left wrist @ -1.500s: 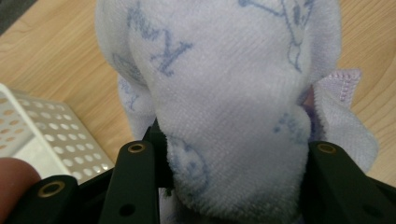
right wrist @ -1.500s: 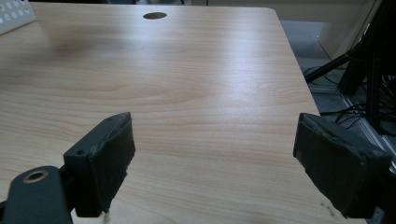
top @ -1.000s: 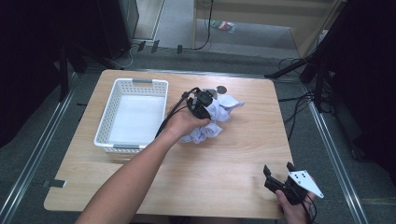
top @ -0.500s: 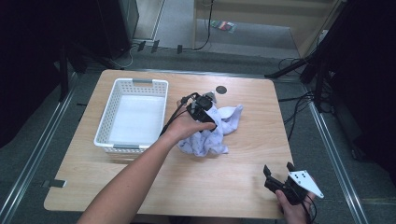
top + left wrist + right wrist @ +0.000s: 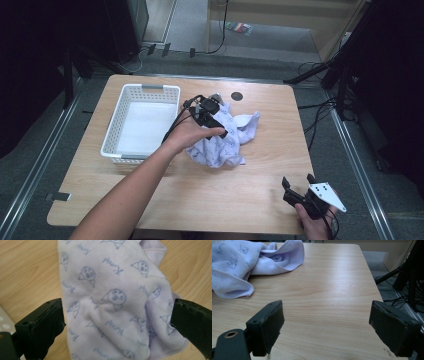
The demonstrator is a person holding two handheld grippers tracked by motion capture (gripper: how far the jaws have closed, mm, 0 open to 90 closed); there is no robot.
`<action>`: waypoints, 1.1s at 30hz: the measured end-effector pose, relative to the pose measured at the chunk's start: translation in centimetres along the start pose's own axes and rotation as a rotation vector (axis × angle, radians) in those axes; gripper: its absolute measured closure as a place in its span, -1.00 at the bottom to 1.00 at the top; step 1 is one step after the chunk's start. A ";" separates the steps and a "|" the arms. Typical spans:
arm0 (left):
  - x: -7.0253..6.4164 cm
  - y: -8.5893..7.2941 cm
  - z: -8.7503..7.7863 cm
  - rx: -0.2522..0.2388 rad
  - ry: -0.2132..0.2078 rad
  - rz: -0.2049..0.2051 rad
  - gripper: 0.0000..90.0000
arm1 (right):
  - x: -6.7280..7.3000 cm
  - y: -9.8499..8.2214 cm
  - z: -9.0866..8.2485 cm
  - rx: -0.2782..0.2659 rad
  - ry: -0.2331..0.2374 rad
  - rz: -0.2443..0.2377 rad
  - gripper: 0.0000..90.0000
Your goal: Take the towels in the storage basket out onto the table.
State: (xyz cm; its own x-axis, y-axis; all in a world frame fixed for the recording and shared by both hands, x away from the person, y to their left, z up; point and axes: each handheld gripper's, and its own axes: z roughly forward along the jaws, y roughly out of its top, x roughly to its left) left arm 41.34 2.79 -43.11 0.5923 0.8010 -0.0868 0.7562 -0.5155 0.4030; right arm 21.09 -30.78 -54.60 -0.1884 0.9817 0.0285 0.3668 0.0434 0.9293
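Observation:
A lilac cloth (image 5: pixel 225 145) printed with small blue faces lies crumpled near the middle of the wooden table (image 5: pixel 260 200). My left gripper (image 5: pixel 216 128) hovers over the cloth's left part, held by a hand reaching in from the front. In the left gripper view the cloth (image 5: pixel 112 302) lies spread between and below the wide-apart jaws, and the left gripper (image 5: pixel 117 305) is open. My right gripper (image 5: pixel 298 180) rests open at the table's front right corner. In its own view the right gripper (image 5: pixel 327 308) has bare wood between its jaws, and the cloth (image 5: pixel 242 262) lies far left.
A white perforated basket (image 5: pixel 150 88) with nothing in it stands at the table's left, next to the cloth. A small dark disc (image 5: pixel 236 95) lies near the back edge. Bare wood stretches between the cloth and the right gripper.
The cloth has shifted from the back toward the table's middle and lies more spread out. The left gripper moved a little nearer with it. The right gripper stayed put.

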 end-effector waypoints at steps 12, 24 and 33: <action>2.1 -1.9 -2.8 -0.050 0.021 -0.038 -1.00 | 0.0 0.0 0.0 0.005 -0.004 -0.001 -0.72; 4.6 -5.0 -5.6 -0.093 0.041 -0.067 -1.00 | 0.1 0.0 0.1 0.007 -0.007 -0.002 -0.72; 7.6 -8.6 -7.6 -0.147 0.068 -0.137 -1.00 | 0.1 0.0 0.1 0.007 -0.010 -0.003 -0.72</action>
State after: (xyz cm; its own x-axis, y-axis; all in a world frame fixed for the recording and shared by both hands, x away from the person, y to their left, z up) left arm 37.24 15.65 -40.36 0.4630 0.8817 -0.0903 0.7768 -0.3546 0.5204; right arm 21.15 -30.67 -54.60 -0.1808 0.9833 0.0219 0.3730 0.0480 0.9266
